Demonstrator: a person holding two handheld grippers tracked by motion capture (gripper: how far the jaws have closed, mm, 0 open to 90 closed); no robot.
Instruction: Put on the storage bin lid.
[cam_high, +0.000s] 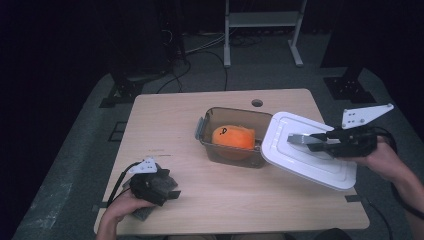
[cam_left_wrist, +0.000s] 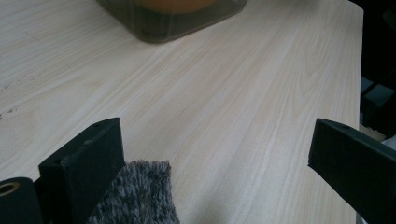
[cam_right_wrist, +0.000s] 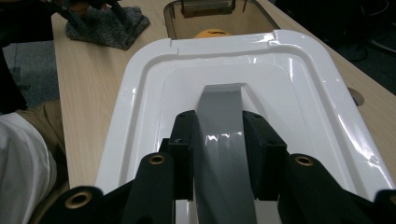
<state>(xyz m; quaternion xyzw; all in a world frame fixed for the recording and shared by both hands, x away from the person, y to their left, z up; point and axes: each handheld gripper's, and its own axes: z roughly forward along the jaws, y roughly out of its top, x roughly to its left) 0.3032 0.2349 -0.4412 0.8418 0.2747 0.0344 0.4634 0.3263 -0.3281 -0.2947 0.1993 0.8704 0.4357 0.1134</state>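
Wood table (cam_high: 215, 200), dark room behind. Right gripper (cam_high: 300, 140) clamped on grey handle (cam_right_wrist: 219, 135) of white lid (cam_high: 305, 150), lid tilted, just right of open box (cam_high: 232, 135), its edge at the box rim. Orange toy (cam_high: 233, 136) inside. Box lies left of lid. Left gripper (cam_left_wrist: 215, 158) released, on grey cloth (cam_left_wrist: 135, 191).

No words, brand names or numbers can be read anywhere here. The one sign is a small black mark — a dot or two with a short curved stroke — on the upper left of the orange object (cam_high: 233, 137) lying in the clear container (cam_high: 205, 131) at the middle of the table; it is too small to make out as a letter or a face. The white lid (cam_high: 300, 160) to the right is plain.
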